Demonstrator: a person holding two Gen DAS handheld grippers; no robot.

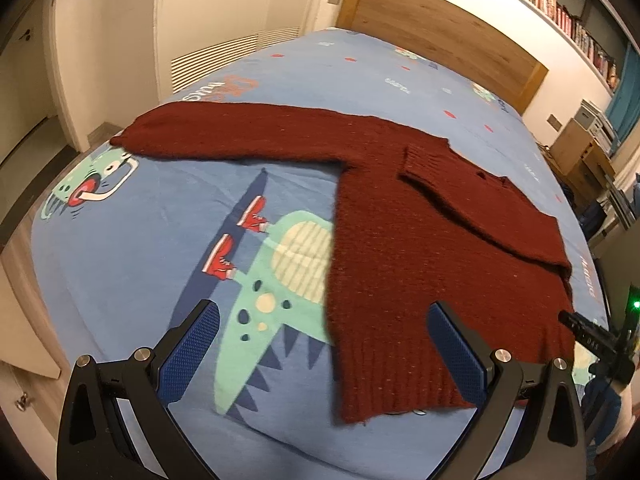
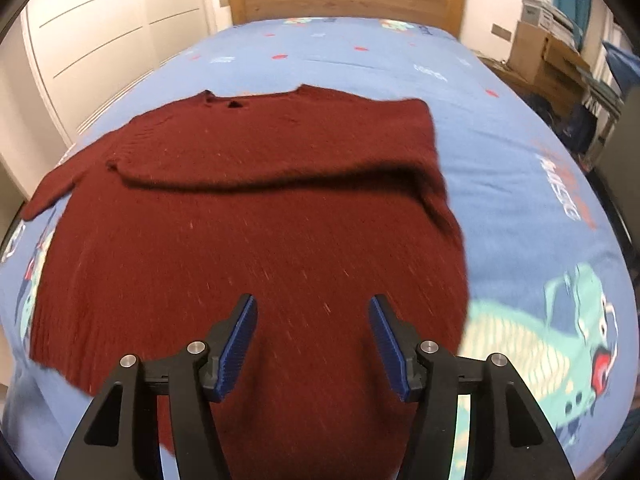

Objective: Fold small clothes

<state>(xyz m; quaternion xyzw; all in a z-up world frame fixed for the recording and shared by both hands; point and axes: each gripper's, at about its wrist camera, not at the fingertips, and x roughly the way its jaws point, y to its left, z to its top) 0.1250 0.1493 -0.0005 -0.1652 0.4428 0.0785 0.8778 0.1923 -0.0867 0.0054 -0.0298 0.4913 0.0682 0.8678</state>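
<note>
A dark red knitted sweater [image 1: 420, 248] lies flat on the blue dinosaur-print bed sheet [image 1: 168, 240]. One sleeve [image 1: 224, 136] stretches out to the left; the other sleeve [image 2: 280, 160] is folded across the chest. My left gripper [image 1: 324, 320] hovers open above the sweater's left hem edge, with nothing between its blue pads [image 1: 192, 352]. My right gripper [image 2: 314, 320] hangs open over the lower body of the sweater [image 2: 240, 248], its pads apart and empty. In the left wrist view the other tool [image 1: 600, 344] shows at the right edge.
A wooden headboard [image 1: 440, 32] stands at the far end of the bed. White wardrobe doors [image 2: 100, 40] line the left side. Cardboard boxes [image 2: 544, 60] and clutter sit to the right of the bed; a bookshelf [image 1: 560, 12] runs above.
</note>
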